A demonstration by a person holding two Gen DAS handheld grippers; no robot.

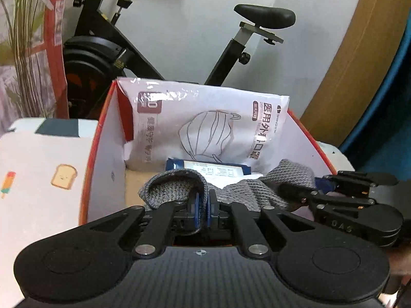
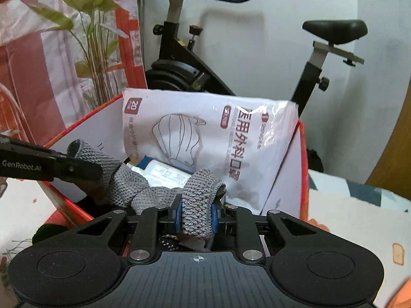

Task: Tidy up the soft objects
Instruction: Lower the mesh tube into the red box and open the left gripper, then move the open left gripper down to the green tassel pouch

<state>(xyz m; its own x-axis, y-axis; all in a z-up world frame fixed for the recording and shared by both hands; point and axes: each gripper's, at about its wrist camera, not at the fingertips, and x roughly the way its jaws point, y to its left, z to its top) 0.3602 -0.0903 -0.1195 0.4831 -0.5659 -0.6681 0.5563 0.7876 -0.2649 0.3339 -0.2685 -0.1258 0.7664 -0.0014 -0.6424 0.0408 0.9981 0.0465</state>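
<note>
A grey knitted cloth is stretched between both grippers over an open red and white box. In the left wrist view my left gripper is shut on one folded end of it, and my right gripper comes in from the right at the other end. The right wrist view shows my right gripper shut on a bunched end of the cloth, with the left gripper at the far left. Inside the box a white mask pack leans on the back wall, with a blue wipes pack below it.
A black exercise bike stands right behind the box against a white wall. A leafy plant and red printed sheets are at the back left. The box stands on a white cover with toast prints. A wooden panel is at the right.
</note>
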